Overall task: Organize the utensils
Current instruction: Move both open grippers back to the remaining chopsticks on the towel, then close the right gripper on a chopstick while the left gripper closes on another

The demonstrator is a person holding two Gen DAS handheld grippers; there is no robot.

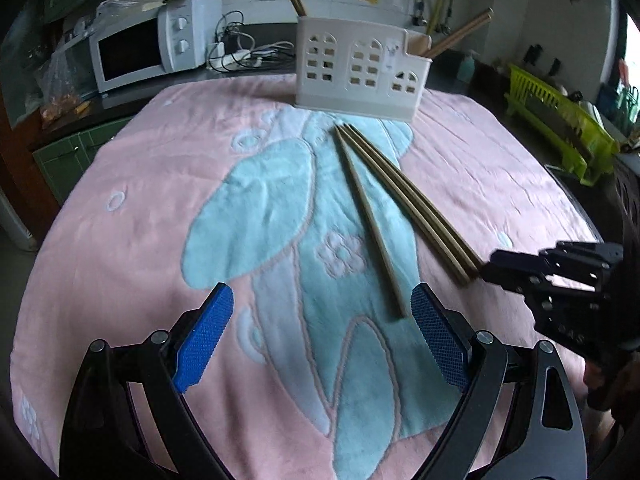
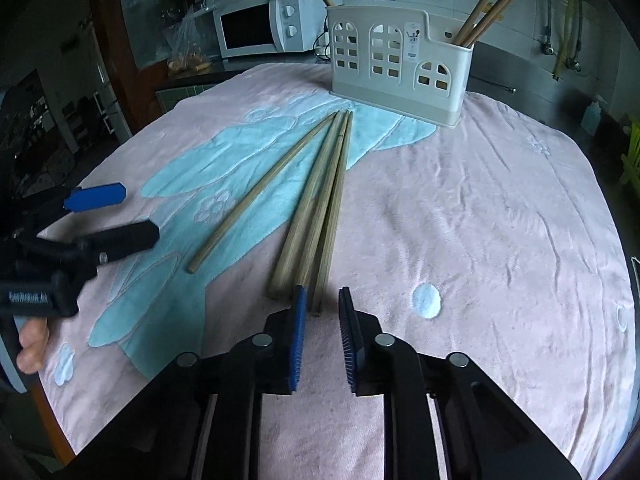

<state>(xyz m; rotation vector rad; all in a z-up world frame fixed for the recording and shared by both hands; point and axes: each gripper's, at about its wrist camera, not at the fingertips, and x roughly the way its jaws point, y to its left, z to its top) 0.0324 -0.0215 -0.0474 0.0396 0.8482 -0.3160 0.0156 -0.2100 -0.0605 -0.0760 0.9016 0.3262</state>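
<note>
Where the counter is covered by a pink terry towel with a pale blue pattern (image 1: 120, 240), four loose wooden chopsticks lie flat on it, thin ends pointing away from both tongs.

**Left tongs** (image 1: 322, 292): spread wide, blue pads well apart, nothing between them. A single loose wooden chopstick (image 1: 368, 220) lies just ahead, its thick end close to the right-hand pad but not touching it.

**Right tongs** (image 2: 322, 294): drawn nearly together, with a narrow gap between the blue pads. A bundle of three wooden chopsticks (image 2: 320, 208) lies directly ahead, side by side and touching. The thick end of the rightmost one reaches into the gap between the tips. No pad is seen pressing on it.

**Holder:** a white plastic utensil holder with arched window cut-outs (image 2: 396, 60) stands upright on the towel beyond the loose chopsticks, far ahead of both tongs. More chopsticks stand tilted in its compartments at both ends.

**Writing:**
- A small sticker on the holder's front is too small to read.
- White lettering on the left tool's body, seen from the right wrist view, is blurred and illegible.

**Surroundings:** a white microwave oven (image 1: 148, 48) stands beyond the towel, ahead and to the left of the left tongs. A lime green dish rack (image 1: 560, 132) stands far off to their right. A person's fingers (image 2: 30, 348) grip the left tool's handle.
</note>
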